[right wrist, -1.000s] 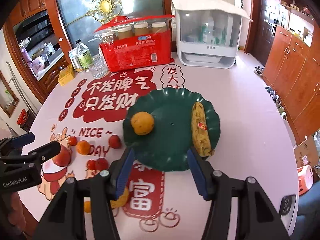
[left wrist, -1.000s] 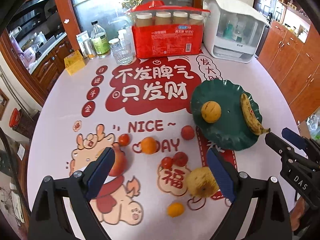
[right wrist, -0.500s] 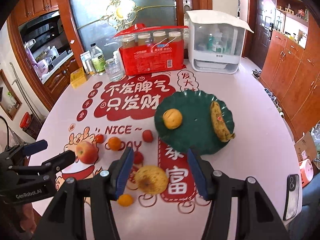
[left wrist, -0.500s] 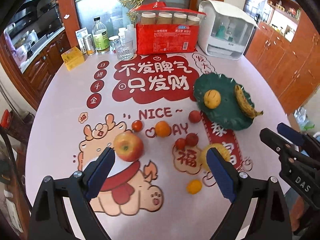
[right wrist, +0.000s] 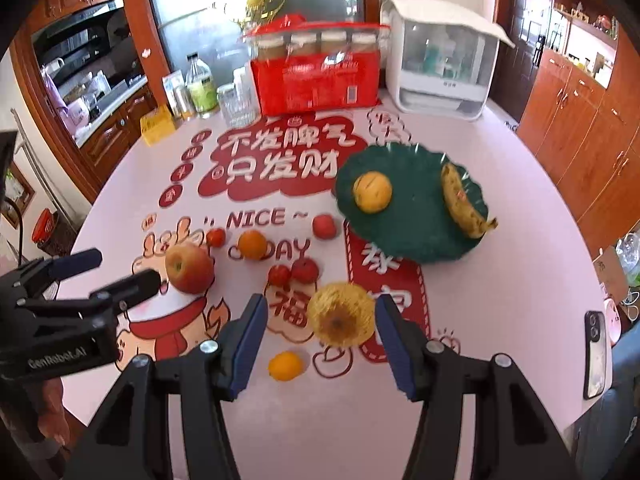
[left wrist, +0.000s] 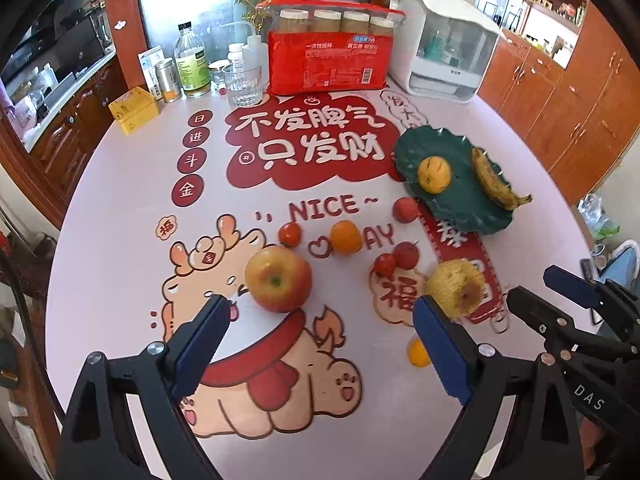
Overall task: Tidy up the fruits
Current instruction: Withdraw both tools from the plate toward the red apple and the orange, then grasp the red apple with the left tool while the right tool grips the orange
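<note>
Fruits lie scattered over the printed table [left wrist: 120, 200], and only two of them sit on the green plate [left wrist: 404, 148]. Farthest left, the red-yellow apple [left wrist: 278, 278] rests on the cartoon print, just ahead of the left tool [left wrist: 322, 322], whose blue fingers [left wrist: 200, 344] stand wide apart with nothing between them. Behind the apple a small tomato [left wrist: 289, 233] sits near a round orange [left wrist: 345, 237]. Next come two small red fruits [left wrist: 396, 260] touching each other, with a third red fruit [left wrist: 405, 209] farther back, just beside the plate's near rim. A tiny orange citrus [right wrist: 285, 366] lies alone close to the near edge of the table. The rough yellow pear [right wrist: 341, 314] lies ahead of the right tool [right wrist: 318, 338], between the lines of its two fingers; these are partly spread and do not press on it, so the tool grips nothing. On the plate, a yellow-orange citrus [left wrist: 434, 168] rests at the left and a spotted banana [left wrist: 494, 180] lies along the right rim, its tip reaching past the edge. Along the far side of the table stand a yellow box [left wrist: 134, 110], bottles [left wrist: 192, 64], a glass [left wrist: 243, 84], a red pack of paper cups [left wrist: 326, 60] and a white cabinet [left wrist: 444, 48]. A phone [right wrist: 596, 354] lies at the table's right edge.
</note>
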